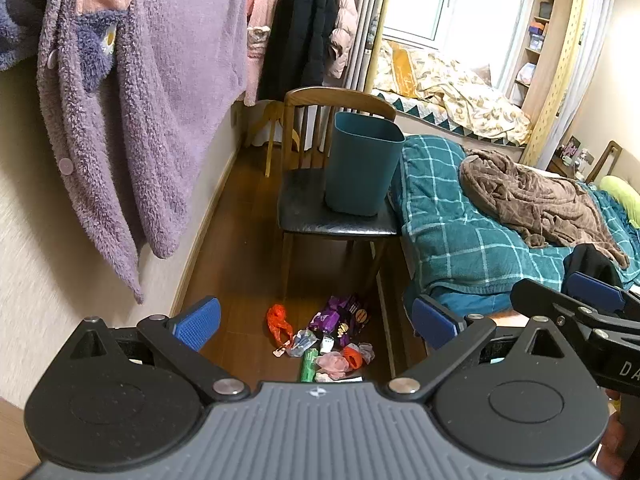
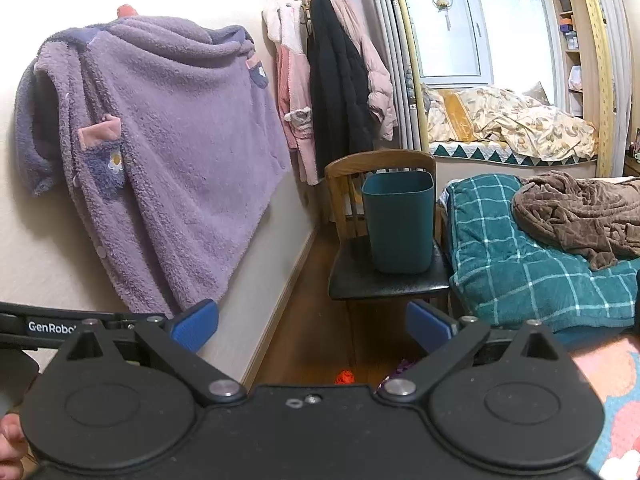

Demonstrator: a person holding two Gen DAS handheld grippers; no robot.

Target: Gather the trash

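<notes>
A: State the condition of both tools.

B: The left gripper [image 1: 316, 322] has its blue pads spread wide and holds nothing. The right gripper [image 2: 313, 326] is likewise spread and empty. Neither touches anything.

A: Locate the trash.

B: A pile of wrappers [image 1: 324, 338] lies on the wooden floor [image 1: 240, 248], in front of the chair [image 1: 336, 216] and beside the bed [image 1: 480, 216]. It includes a purple snack bag [image 1: 340, 316], an orange plastic scrap [image 1: 278, 320] and a green tube [image 1: 309, 366]. The teal bin [image 1: 362, 168] stands upright on the chair seat, above and beyond the pile.

A: Which tool is better placed?

B: Judged from the views, the left. The pile sits below and ahead of its pads, roughly centred between them. In the right wrist view, only an orange scrap and a purple edge show above the tool body.

A: Orientation for pickup?

B: The green tube's long axis points roughly away from the camera; the pads would close across it. The pile is loose, so expect one item per grasp.
</notes>
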